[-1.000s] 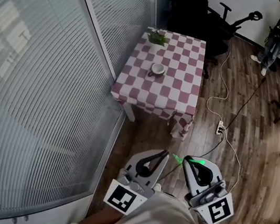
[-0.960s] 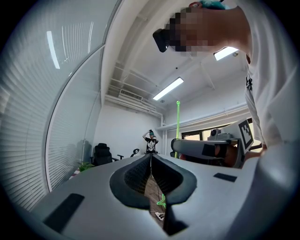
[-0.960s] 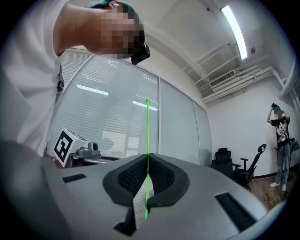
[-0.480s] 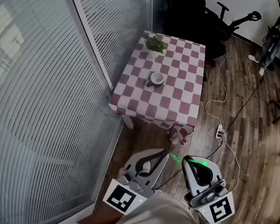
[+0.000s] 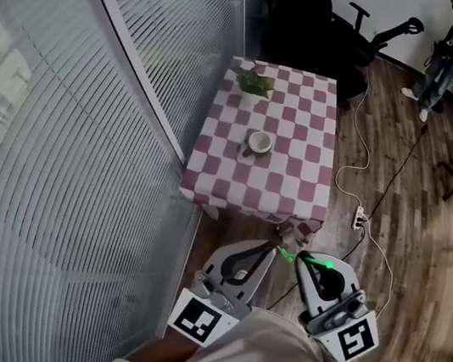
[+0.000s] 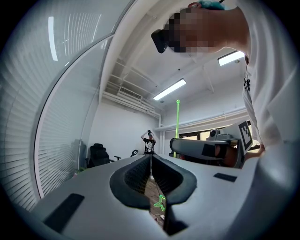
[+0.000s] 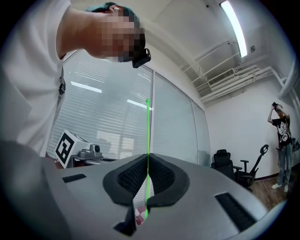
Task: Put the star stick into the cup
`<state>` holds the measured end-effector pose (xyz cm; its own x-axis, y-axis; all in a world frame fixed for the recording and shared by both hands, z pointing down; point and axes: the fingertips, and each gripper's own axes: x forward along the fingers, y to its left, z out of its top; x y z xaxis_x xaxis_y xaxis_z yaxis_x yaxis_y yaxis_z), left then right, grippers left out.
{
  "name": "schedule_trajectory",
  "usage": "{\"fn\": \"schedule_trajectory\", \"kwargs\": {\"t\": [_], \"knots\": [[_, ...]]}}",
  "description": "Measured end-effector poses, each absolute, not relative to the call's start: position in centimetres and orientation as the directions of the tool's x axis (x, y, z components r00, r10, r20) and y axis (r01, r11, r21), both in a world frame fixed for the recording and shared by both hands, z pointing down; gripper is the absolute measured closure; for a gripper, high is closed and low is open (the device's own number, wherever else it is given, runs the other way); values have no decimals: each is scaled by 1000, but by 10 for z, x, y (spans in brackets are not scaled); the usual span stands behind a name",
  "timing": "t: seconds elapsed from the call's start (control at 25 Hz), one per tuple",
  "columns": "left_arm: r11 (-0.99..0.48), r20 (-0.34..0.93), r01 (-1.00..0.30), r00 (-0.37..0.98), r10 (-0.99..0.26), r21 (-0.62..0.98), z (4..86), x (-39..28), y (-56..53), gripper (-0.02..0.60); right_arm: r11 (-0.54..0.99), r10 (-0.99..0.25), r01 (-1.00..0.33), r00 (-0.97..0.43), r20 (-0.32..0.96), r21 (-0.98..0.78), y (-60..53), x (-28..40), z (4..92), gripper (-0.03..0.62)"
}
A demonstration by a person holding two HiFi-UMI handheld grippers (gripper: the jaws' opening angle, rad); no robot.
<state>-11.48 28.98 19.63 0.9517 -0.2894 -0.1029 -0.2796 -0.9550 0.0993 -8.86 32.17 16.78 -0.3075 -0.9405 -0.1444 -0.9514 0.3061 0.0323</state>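
Observation:
A white cup stands on a red-and-white checkered table, far ahead of both grippers. My right gripper is held close to my body and is shut on the thin green star stick, which runs straight up between its jaws. The stick's green star end shows just left of that gripper's tip, and again low in the left gripper view. My left gripper is beside it, jaws shut with nothing in them.
A green leafy item lies at the table's far corner. Window blinds line the left side. A black office chair stands behind the table. Cables and a power strip lie on the wooden floor. A person stands far right.
The table and cup have slid lower in the head view, so they are nearer. Both grippers keep the same pose near my body, and the stick stays held.

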Motion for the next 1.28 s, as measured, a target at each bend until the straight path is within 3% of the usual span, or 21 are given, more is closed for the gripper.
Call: {"fn": "schedule_trajectory", "kwargs": {"t": [1.28], "knots": [[-958, -85, -262, 958, -272, 113, 211, -121, 194, 544, 250, -961, -968, -251, -115, 22, 224, -83, 181, 562]]}}
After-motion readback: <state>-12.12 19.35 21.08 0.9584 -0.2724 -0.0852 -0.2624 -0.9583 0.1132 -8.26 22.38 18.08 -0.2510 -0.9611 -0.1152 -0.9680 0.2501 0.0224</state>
